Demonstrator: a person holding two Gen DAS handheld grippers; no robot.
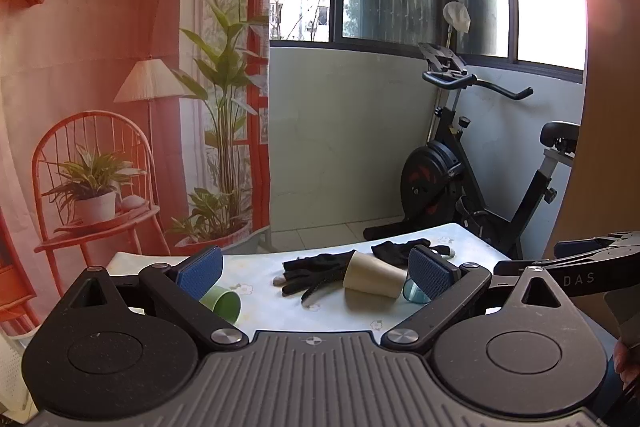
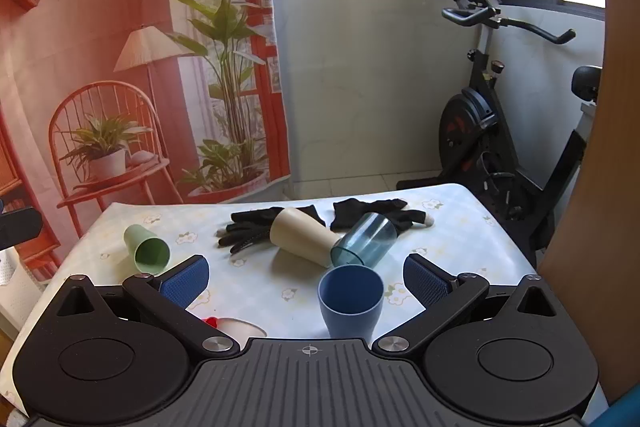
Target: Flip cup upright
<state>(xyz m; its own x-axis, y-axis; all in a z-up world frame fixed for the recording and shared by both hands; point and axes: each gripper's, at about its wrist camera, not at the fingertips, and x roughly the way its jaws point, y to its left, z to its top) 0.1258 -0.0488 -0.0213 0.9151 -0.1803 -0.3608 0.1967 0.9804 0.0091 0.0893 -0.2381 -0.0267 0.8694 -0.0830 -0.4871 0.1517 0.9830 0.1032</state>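
Lying sideways on bench (image 2: 460,227): green cup (image 2: 147,249), cream cup (image 2: 302,233), clear cup (image 2: 366,239). Blue cup (image 2: 351,301) upright. Both tools, left tool (image 1: 316,273) and right tool (image 2: 306,281), spread, empty. Advice: clamp wall mid-height, rotate mouth upward.

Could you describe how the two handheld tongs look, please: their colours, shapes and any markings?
Both tongs, left and right, share one design: black angular arms with silver pivot screws, round black discs, a grey ribbed centre plate bearing a small crosshair mark, and blue dimpled pads. The left view shows white letters "DAS" on the right tongs' side.
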